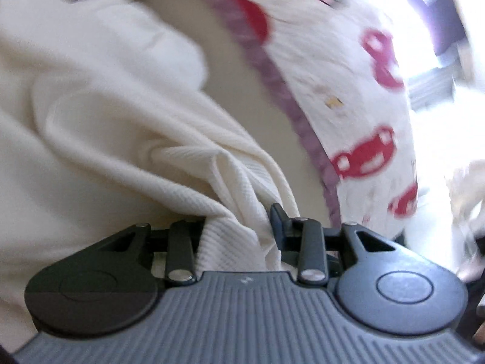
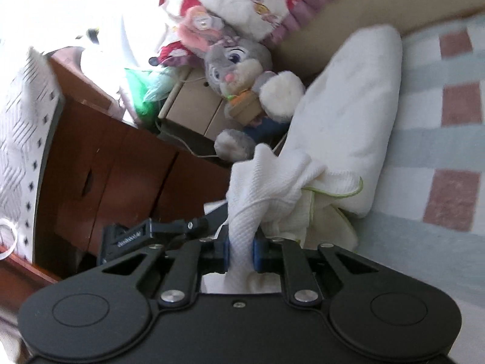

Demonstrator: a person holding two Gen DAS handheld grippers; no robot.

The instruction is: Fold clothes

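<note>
A white waffle-knit garment [image 1: 100,127] fills the left wrist view, bunched into folds that run down into my left gripper [image 1: 239,227], which is shut on a gathered edge of it. In the right wrist view the same white garment [image 2: 345,115] stretches from the checked bed cover up toward a plush toy, showing a thin green trim near its lower folds. My right gripper [image 2: 241,251] is shut on a twisted bunch of that cloth between its blue pads [image 2: 258,253]. The left view is blurred by motion.
A checked bed cover [image 2: 439,157] in pale blue, white and dull red lies at right. A grey rabbit plush [image 2: 239,69] leans by a cardboard box [image 2: 194,109] on a brown wooden cabinet [image 2: 121,163]. A pillow [image 1: 348,97] with red car prints and purple edging lies behind the garment.
</note>
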